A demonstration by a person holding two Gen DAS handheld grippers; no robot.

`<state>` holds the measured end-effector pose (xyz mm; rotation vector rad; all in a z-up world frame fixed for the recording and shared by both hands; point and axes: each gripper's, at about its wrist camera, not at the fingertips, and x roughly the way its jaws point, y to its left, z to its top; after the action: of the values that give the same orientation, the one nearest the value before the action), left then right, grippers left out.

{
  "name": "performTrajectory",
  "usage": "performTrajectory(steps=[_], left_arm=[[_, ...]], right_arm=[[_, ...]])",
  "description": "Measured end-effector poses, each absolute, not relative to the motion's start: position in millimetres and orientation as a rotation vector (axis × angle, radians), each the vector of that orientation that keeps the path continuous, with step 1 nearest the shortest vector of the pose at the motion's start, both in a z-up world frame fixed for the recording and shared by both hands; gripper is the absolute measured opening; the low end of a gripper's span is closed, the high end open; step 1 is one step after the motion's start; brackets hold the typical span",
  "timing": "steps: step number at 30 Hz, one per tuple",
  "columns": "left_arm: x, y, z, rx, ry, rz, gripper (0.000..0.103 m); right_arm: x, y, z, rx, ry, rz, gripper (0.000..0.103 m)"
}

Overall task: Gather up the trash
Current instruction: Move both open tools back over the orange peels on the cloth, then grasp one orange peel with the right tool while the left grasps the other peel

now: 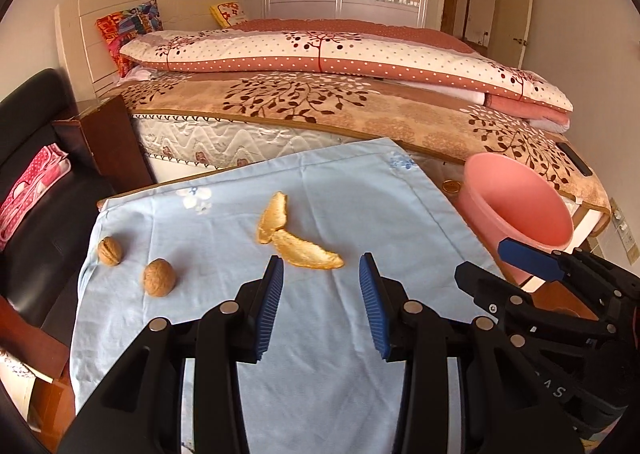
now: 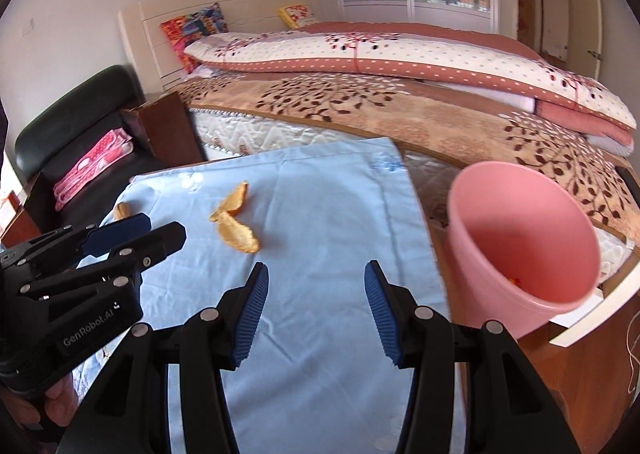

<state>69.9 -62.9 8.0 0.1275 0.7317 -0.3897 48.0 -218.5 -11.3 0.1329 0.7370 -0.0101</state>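
Observation:
Two orange peel pieces (image 1: 294, 236) lie on a light blue cloth (image 1: 224, 222), just ahead of my open, empty left gripper (image 1: 321, 266). Two walnuts (image 1: 159, 277) (image 1: 109, 250) sit to the left on the cloth. A pink bin (image 1: 516, 210) stands at the right past the cloth's edge. In the right wrist view my right gripper (image 2: 316, 272) is open and empty above the cloth (image 2: 328, 206), with the peels (image 2: 236, 224) ahead to the left and the bin (image 2: 520, 242) to the right. Each gripper shows in the other's view: the right one (image 1: 496, 258), the left one (image 2: 160, 228).
A bed (image 1: 340, 106) with patterned quilts runs along the far side of the table. A black chair (image 1: 36, 182) holding pink cloth stands at the left beside a dark wooden nightstand (image 1: 108, 138). The wooden table edge (image 2: 568, 374) shows at the right under the bin.

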Motion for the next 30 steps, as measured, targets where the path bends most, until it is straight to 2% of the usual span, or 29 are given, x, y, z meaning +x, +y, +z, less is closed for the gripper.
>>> performTrajectory(steps=[11,30], left_arm=[[91.8,9.3,-10.5,0.062,0.737,-0.306,0.04],[122.2,21.0,-25.6,0.043,0.745,-0.251,0.04]], right_arm=[[86.5,-180.4,-39.1,0.101,0.796,0.091,0.05],[169.6,-147.5,-76.0,0.035,0.881,0.141,0.049]])
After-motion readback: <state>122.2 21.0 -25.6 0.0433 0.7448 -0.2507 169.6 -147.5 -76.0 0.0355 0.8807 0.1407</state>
